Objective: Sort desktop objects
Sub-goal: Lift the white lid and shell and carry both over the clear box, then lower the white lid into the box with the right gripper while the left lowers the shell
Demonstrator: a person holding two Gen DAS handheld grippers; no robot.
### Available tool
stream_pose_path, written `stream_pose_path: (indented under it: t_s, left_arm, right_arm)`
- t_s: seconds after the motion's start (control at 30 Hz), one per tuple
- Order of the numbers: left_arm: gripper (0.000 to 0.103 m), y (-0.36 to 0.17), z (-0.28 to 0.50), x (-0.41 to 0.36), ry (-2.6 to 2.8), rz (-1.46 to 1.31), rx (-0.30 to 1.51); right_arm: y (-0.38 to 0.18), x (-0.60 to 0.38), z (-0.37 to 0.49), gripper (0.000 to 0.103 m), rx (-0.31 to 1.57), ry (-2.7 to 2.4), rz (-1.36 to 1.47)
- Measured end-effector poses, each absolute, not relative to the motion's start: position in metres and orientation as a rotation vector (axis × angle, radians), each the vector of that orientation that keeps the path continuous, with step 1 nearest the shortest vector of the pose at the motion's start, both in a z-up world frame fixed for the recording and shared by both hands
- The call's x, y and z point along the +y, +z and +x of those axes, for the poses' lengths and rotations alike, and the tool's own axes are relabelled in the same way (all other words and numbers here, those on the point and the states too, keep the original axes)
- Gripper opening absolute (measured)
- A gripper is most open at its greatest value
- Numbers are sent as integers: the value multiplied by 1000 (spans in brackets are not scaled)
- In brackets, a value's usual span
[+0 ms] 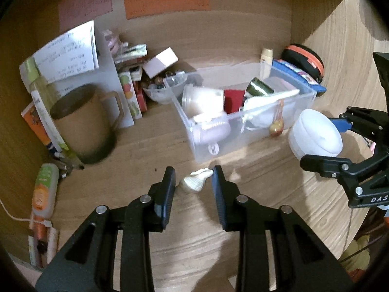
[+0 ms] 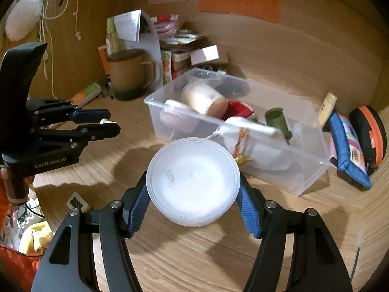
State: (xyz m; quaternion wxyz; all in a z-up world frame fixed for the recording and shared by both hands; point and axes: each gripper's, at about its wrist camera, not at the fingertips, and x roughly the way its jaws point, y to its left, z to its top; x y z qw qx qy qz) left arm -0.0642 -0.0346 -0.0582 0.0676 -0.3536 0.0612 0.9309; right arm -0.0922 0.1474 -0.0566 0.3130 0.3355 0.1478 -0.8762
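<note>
A clear plastic bin [image 1: 245, 133] [image 2: 313, 170] on the wooden desk holds a cup, a red box, a green tube, a pink brush and a white pouch. My right gripper [image 2: 193, 192] is shut on a round white plastic tub [image 2: 192, 180] and holds it just in front of the bin; the tub also shows in the left wrist view [image 1: 316, 133]. My left gripper [image 1: 193, 182] is open around a small cream shell [image 1: 195, 181] that lies on the desk between the fingers; the shell peeks out in the right wrist view [image 2: 105, 121].
A brown mug [image 1: 85, 121] [image 2: 128, 73], papers, small boxes and a bowl of marbles [image 1: 163, 90] stand at the back left. An orange-green tube [image 1: 45, 189] lies at the left. A blue pouch [image 2: 350, 148] and an orange-black case [image 2: 369, 133] lie right of the bin.
</note>
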Motion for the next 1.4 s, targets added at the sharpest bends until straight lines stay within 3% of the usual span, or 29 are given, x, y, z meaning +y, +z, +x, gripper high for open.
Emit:
stream_pose_path:
  t_s: [0.5,1.4]
  left_arm:
    - [30,-15,-103,-22,2818,-936,162]
    - [30,-48,-181,0,2699,-1007,132]
  right_arm:
    - [-31,177,-143,62,304,-2381,835]
    - [-59,149,-229,62,311,-2407,948]
